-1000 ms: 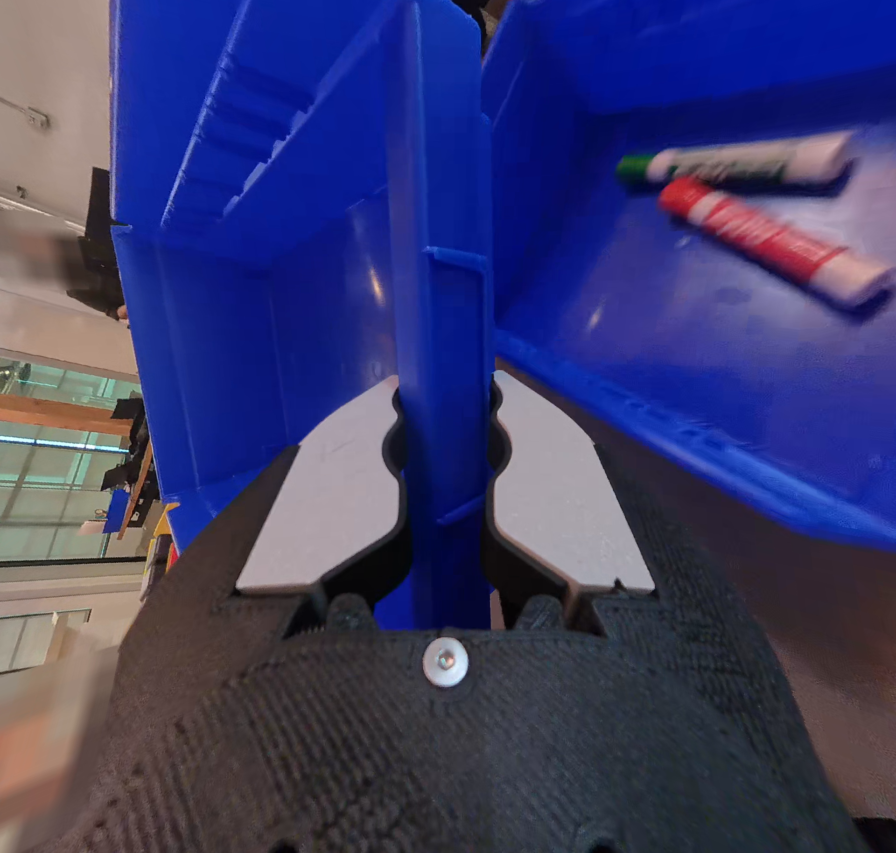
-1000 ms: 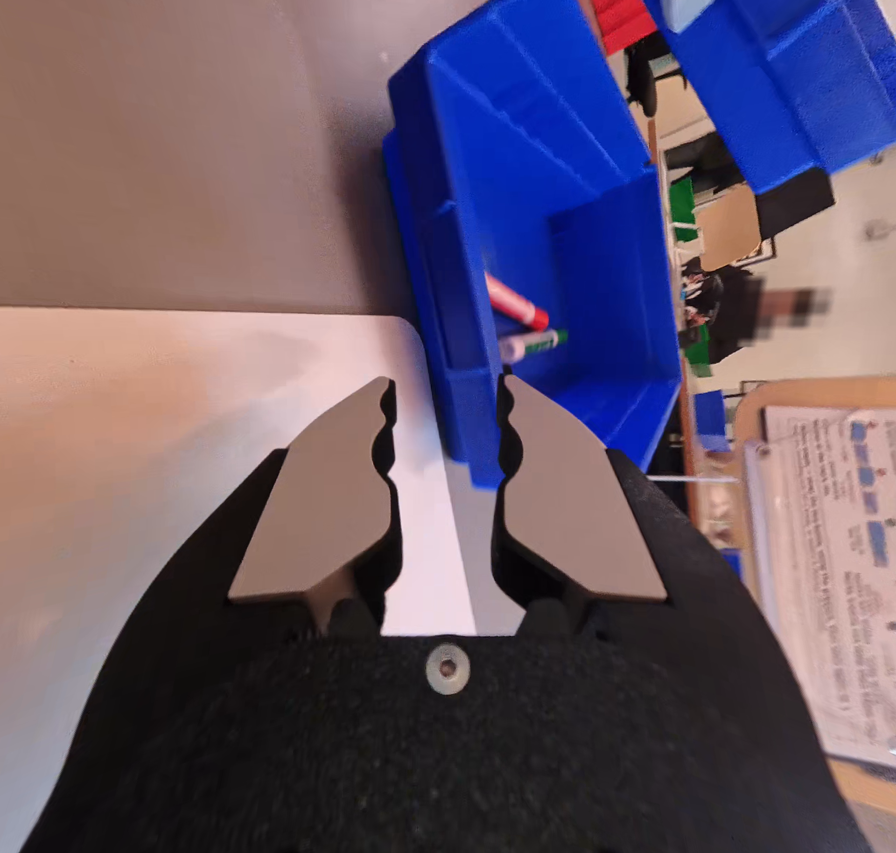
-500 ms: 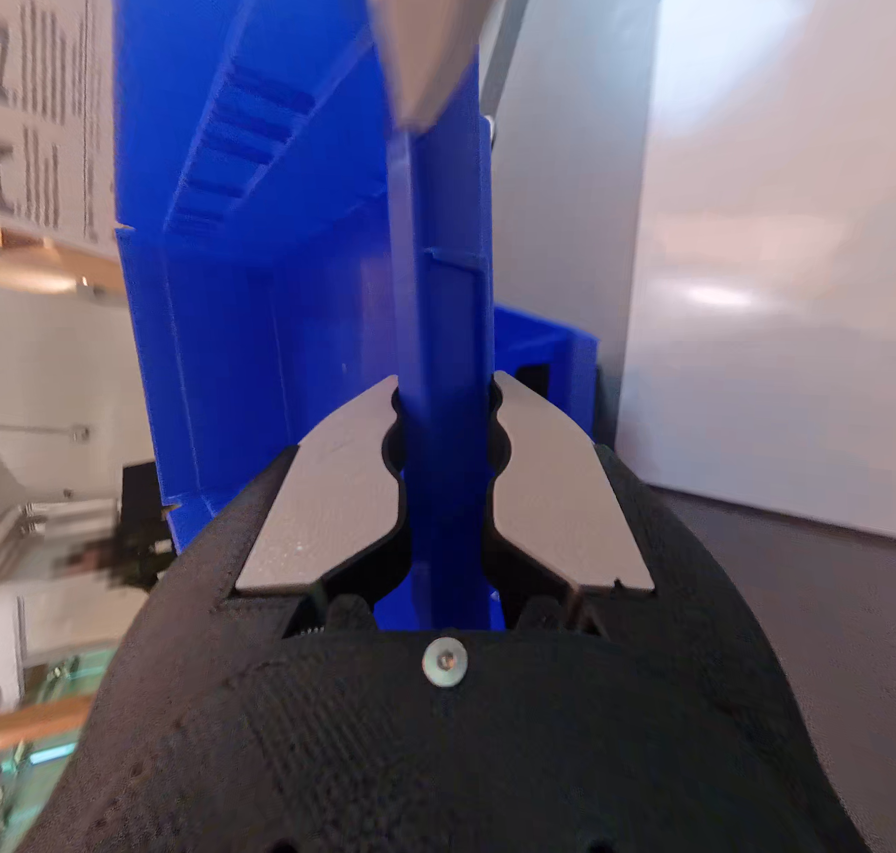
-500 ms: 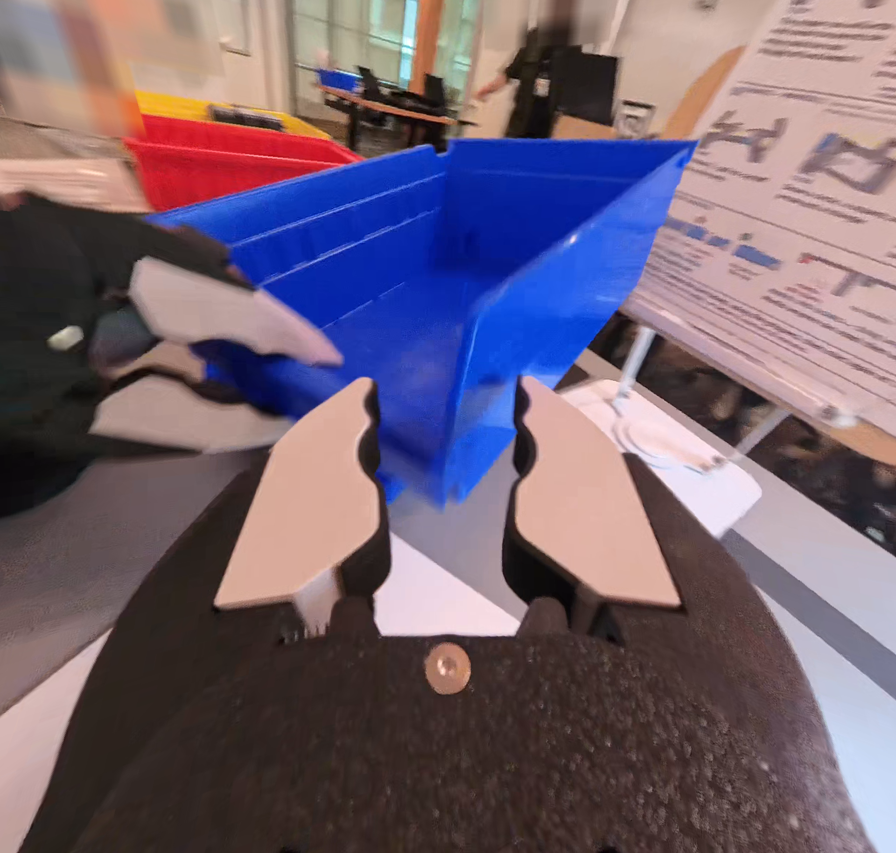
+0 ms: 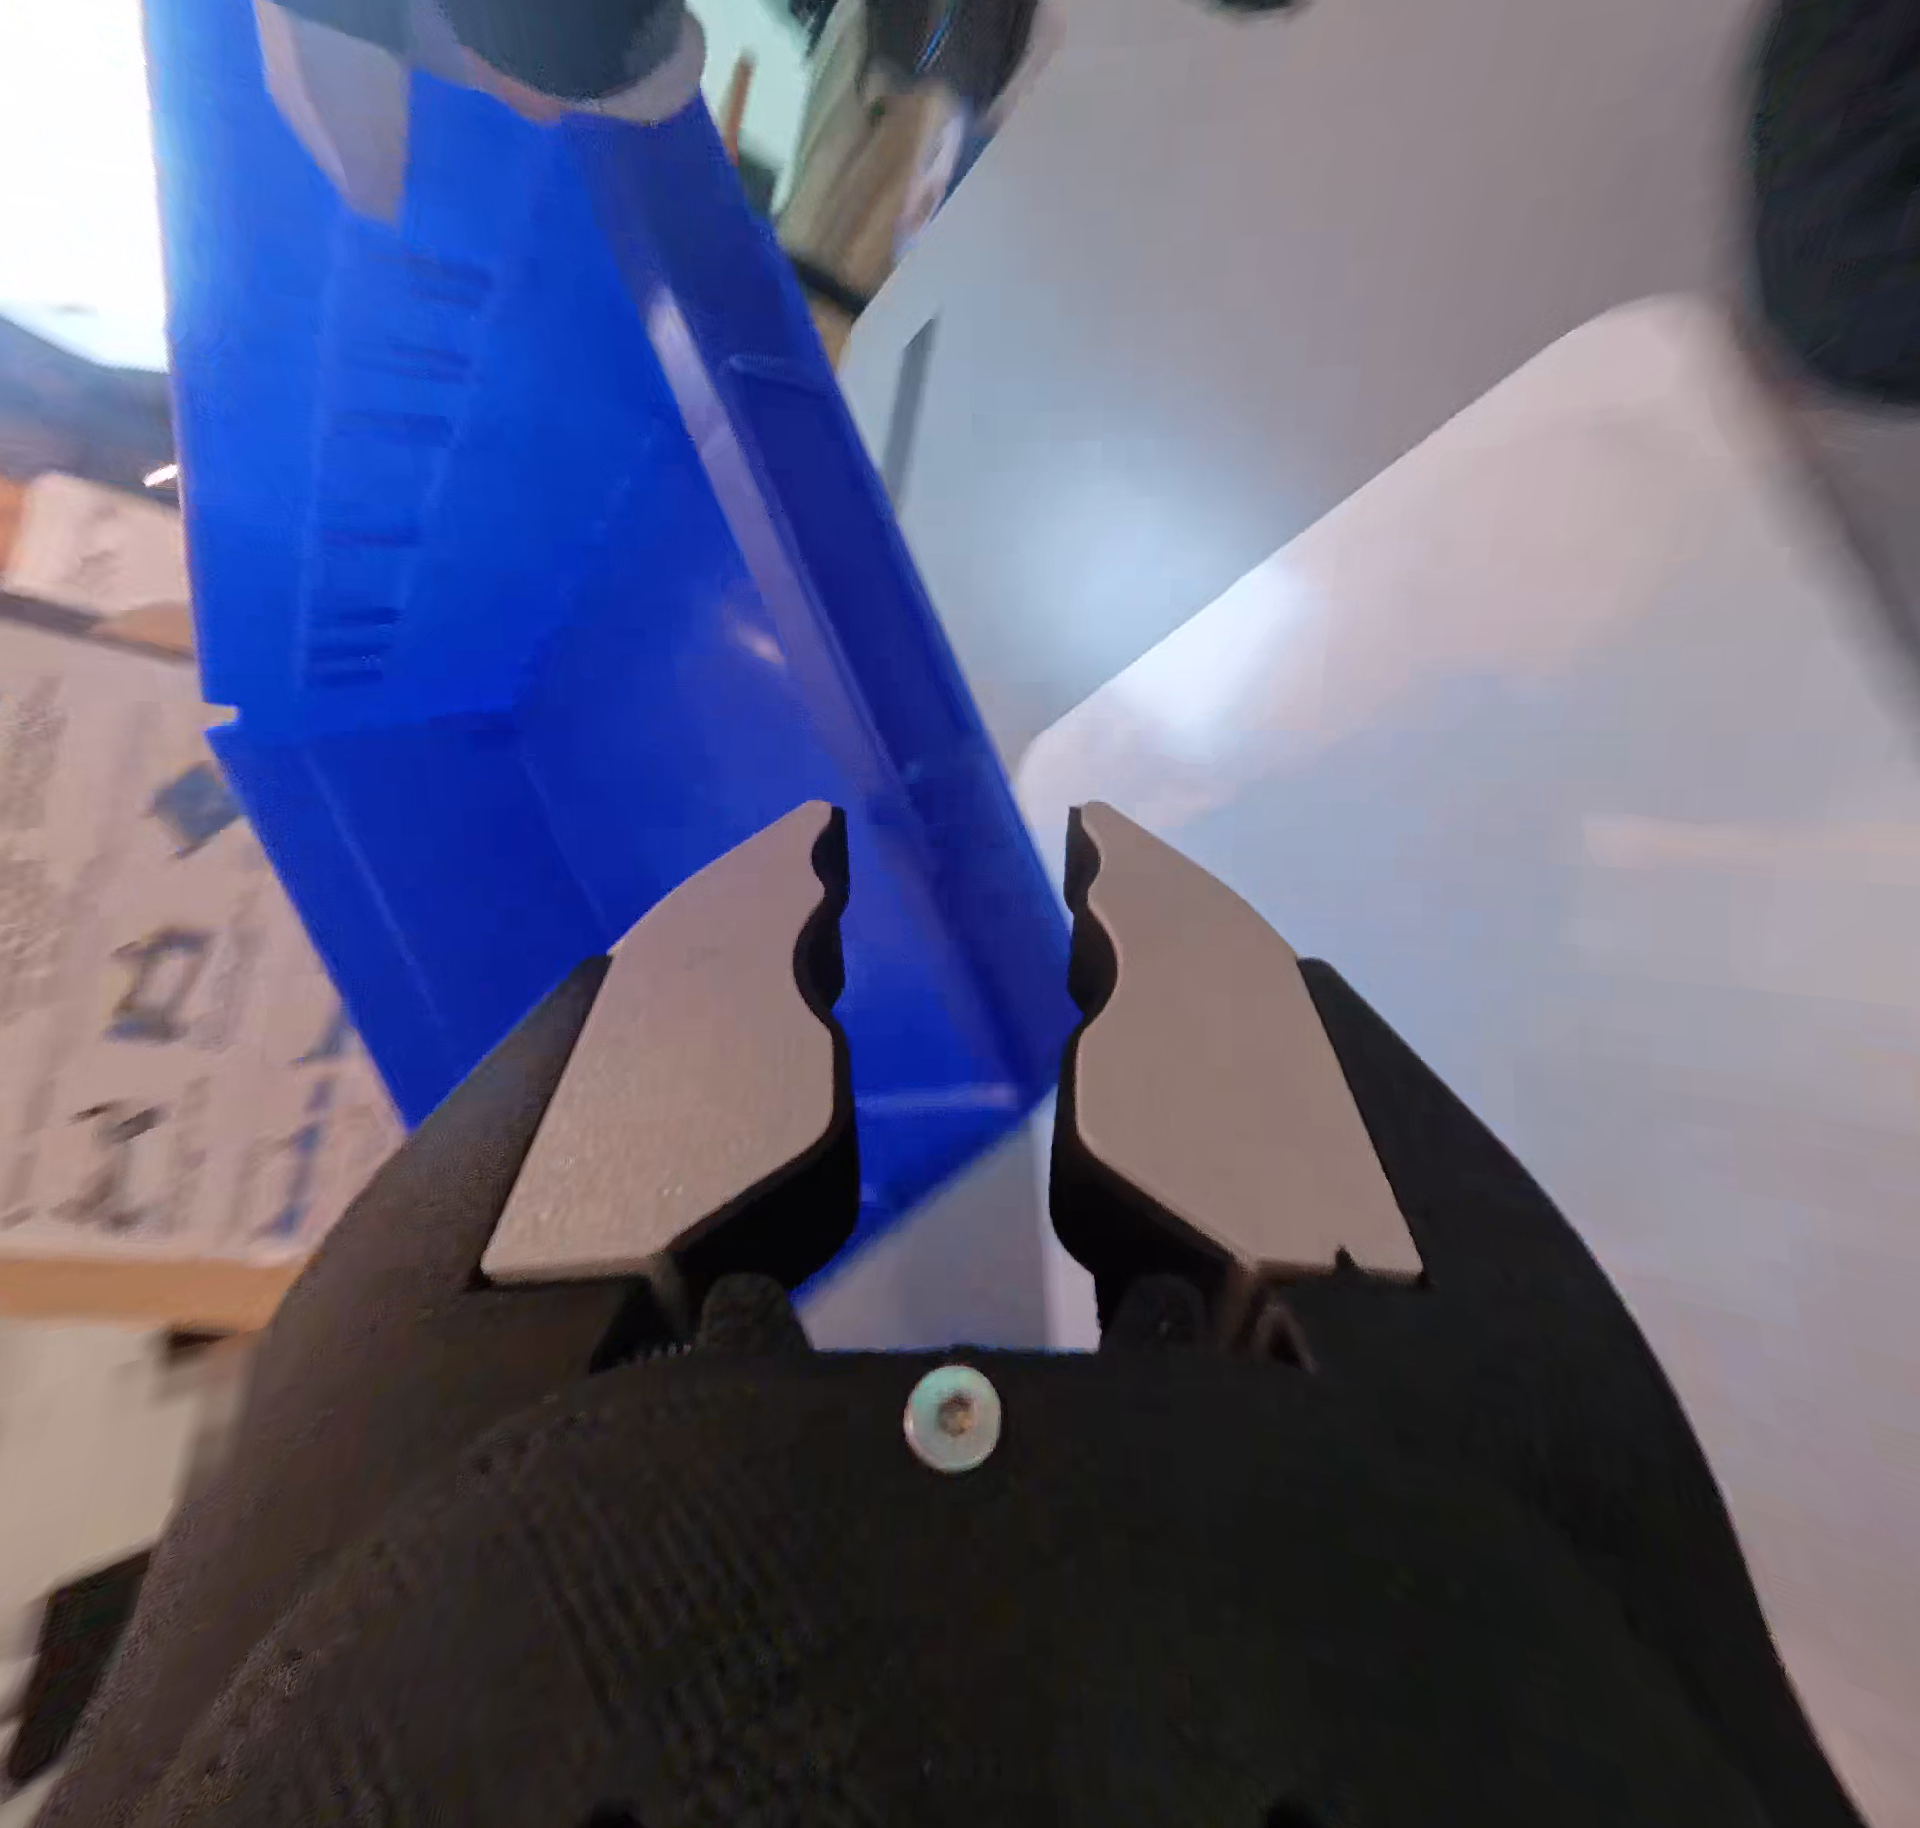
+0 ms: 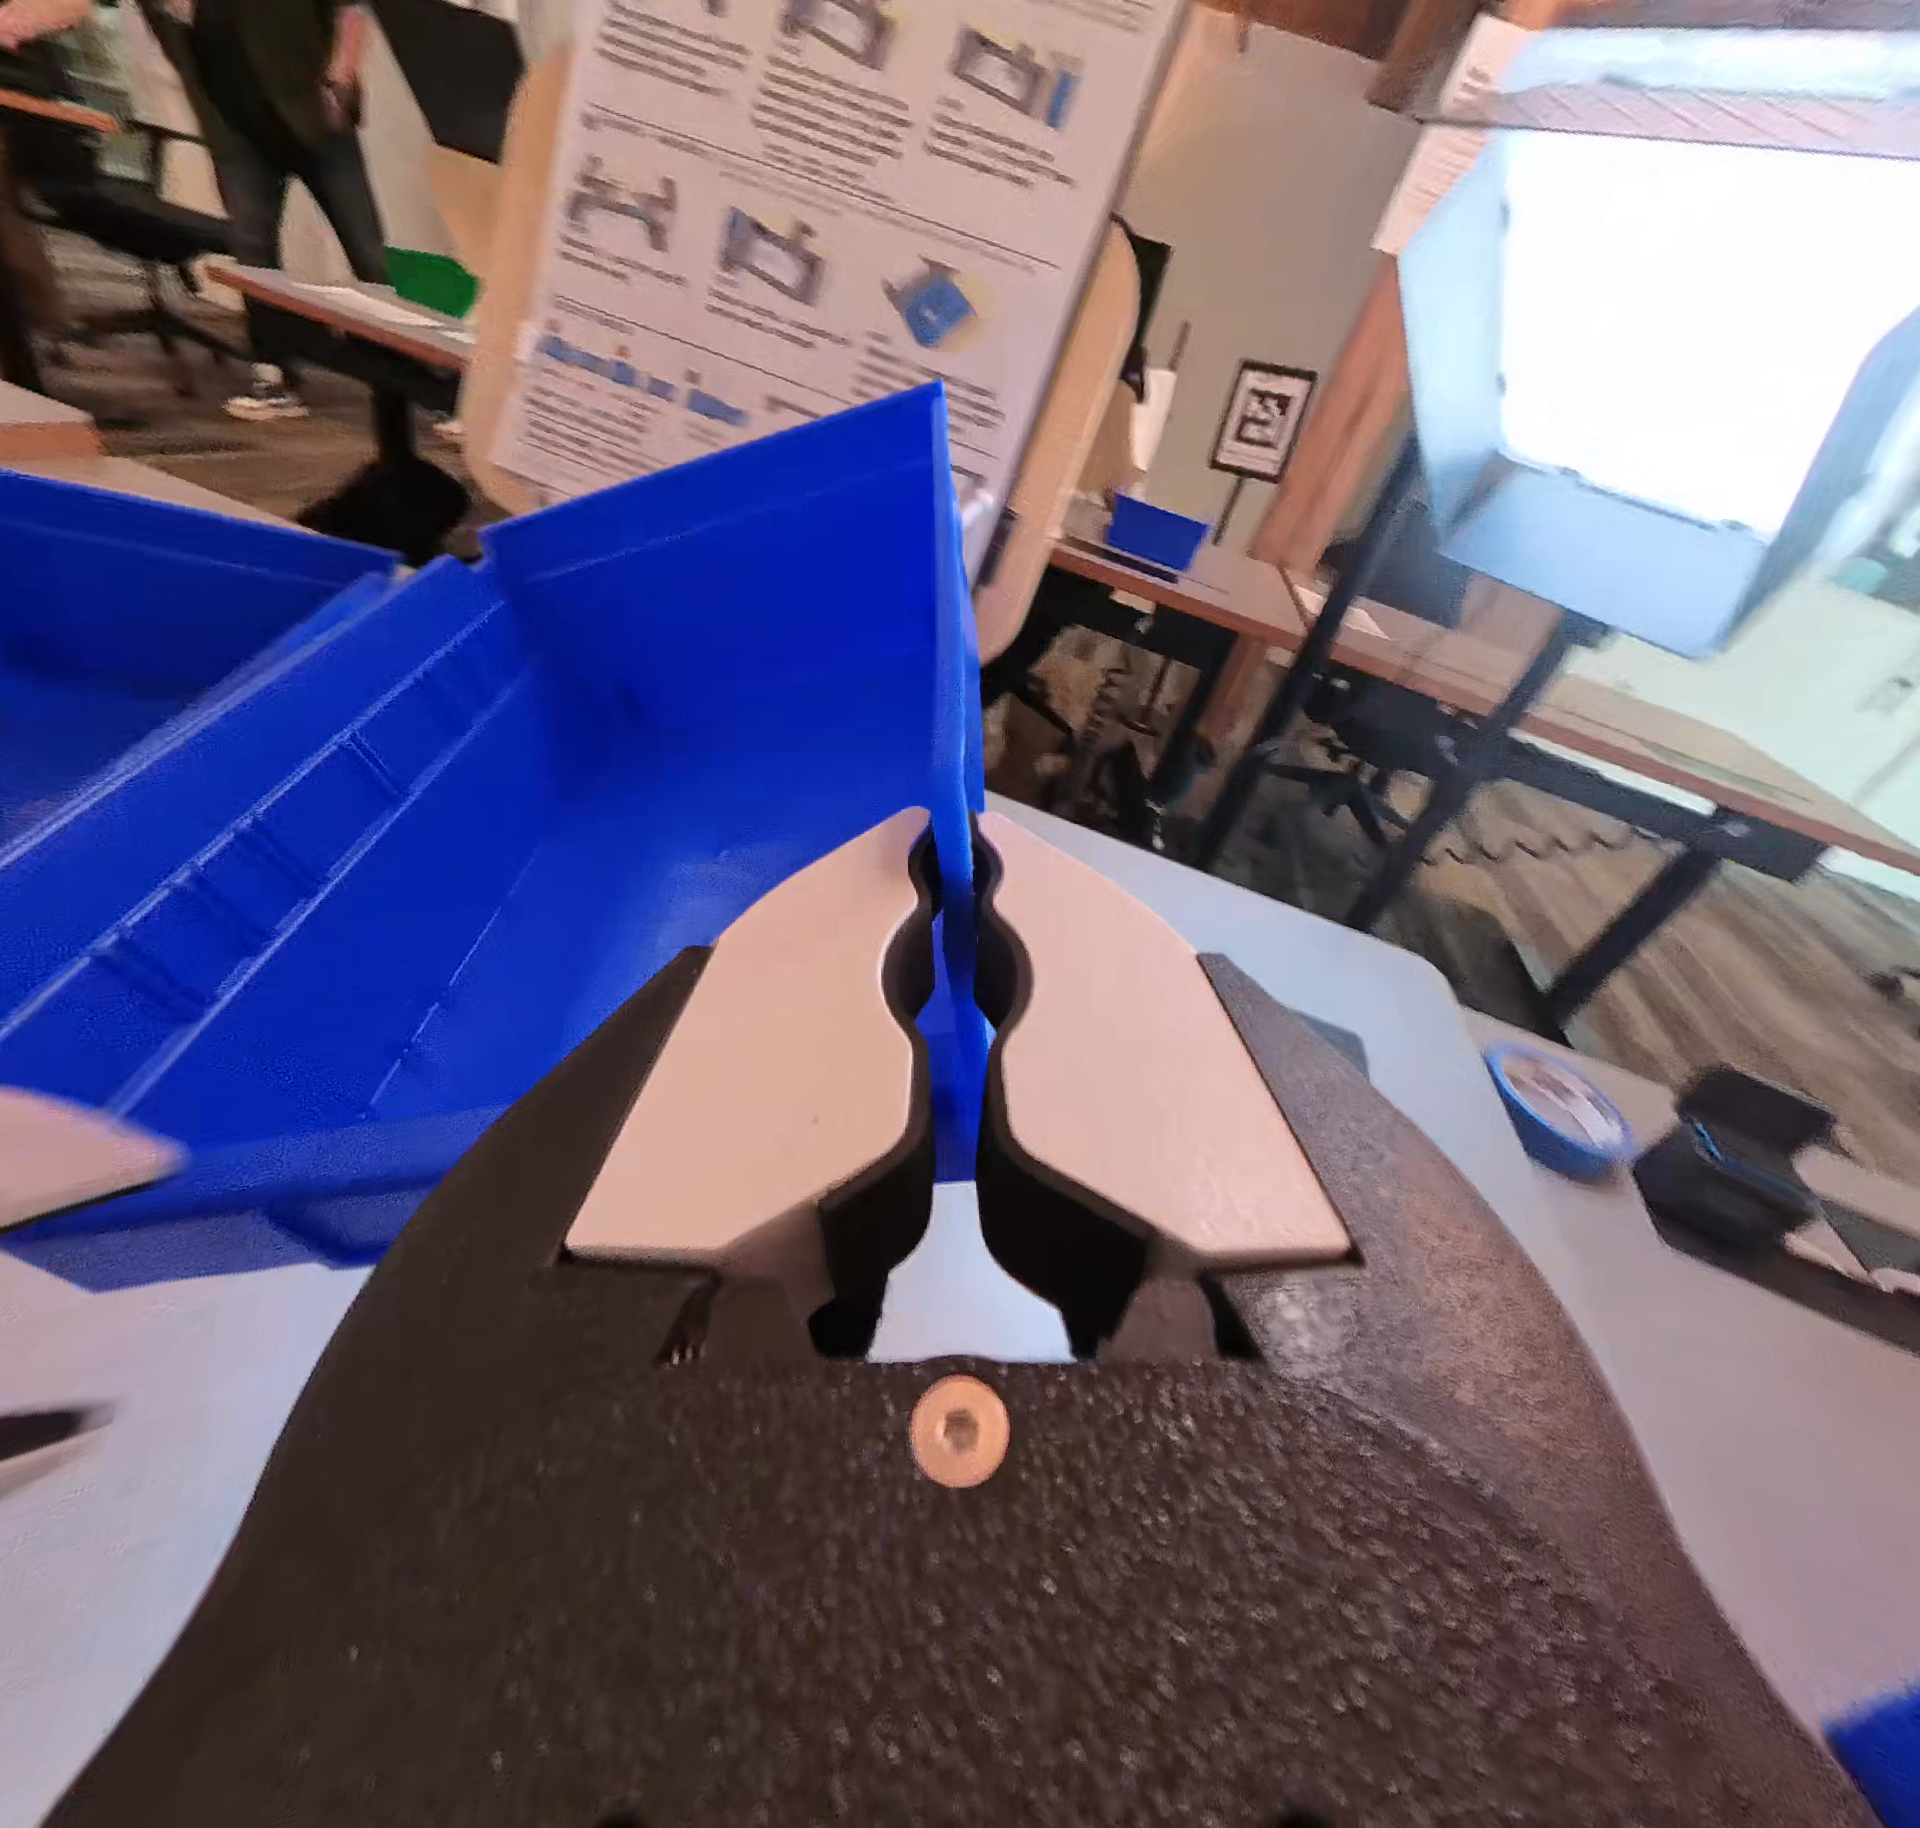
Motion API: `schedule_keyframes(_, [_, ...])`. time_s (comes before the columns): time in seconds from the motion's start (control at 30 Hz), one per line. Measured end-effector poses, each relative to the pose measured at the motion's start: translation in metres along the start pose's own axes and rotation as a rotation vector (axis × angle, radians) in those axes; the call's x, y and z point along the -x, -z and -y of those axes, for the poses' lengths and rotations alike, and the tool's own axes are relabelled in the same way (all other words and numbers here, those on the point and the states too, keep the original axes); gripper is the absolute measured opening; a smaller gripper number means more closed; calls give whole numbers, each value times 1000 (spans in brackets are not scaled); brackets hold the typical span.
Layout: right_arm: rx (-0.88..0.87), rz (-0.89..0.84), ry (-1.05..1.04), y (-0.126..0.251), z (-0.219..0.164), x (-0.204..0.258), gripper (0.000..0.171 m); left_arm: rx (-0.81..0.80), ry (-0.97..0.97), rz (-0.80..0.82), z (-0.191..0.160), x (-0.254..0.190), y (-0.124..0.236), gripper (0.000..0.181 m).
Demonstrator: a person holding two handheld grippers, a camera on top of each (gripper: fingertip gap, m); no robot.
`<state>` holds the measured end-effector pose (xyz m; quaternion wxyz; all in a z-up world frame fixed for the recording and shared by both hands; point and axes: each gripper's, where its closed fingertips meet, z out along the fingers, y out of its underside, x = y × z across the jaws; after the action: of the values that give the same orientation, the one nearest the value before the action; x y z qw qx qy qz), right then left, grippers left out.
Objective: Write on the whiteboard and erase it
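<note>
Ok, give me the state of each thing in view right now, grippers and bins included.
left gripper: open, holding nothing, the bin's corner in front of it.
right gripper: shut on the blue bin's wall.
blue bin: empty inside as far as shown, tilted in the left wrist view.
second blue bin: beside the first, contents hidden.
whiteboard: blank where visible.
blue tape roll: lying flat on the table.

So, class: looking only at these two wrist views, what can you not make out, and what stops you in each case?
- Inside of the blue bin, right wrist view: the right gripper, shut on its wall, covers the near floor.
- Poster writing, right wrist view: blurred.
- Whiteboard, left wrist view: cut by the edge and the open left gripper; any marks are lost in glare and blur.
- Dark shape, top right of the left wrist view: blurred, cut off.
</note>
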<state>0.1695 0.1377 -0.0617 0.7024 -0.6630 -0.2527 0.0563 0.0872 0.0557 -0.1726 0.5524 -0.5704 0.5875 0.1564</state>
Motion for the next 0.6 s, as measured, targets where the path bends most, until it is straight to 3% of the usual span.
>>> schedule_keyframes(0.07, [16,-71,-16,15,-16,-25,2,-110,78,-86,17,-15,24,39])
schedule_keyframes(0.17, [48,-171,-94,36,-45,-71,2,-104,176,-160,-1,-10,48,38])
schedule_keyframes(0.23, [82,-238,-143,46,-70,-100,2,-1,224,-145,-43,6,52,38])
schedule_keyframes(0.33, [149,-295,-206,52,-112,-132,3,256,316,-140,-135,26,54,45])
schedule_keyframes(0.43, [186,-349,-239,49,-145,-155,3,486,431,-197,-216,23,63,56])
schedule_keyframes(0.5, [200,-376,-275,44,-159,-168,3,603,483,-263,-253,11,68,65])
schedule_keyframes(0.6, [299,-337,-294,27,-183,-164,7,684,519,-392,-275,-10,74,61])
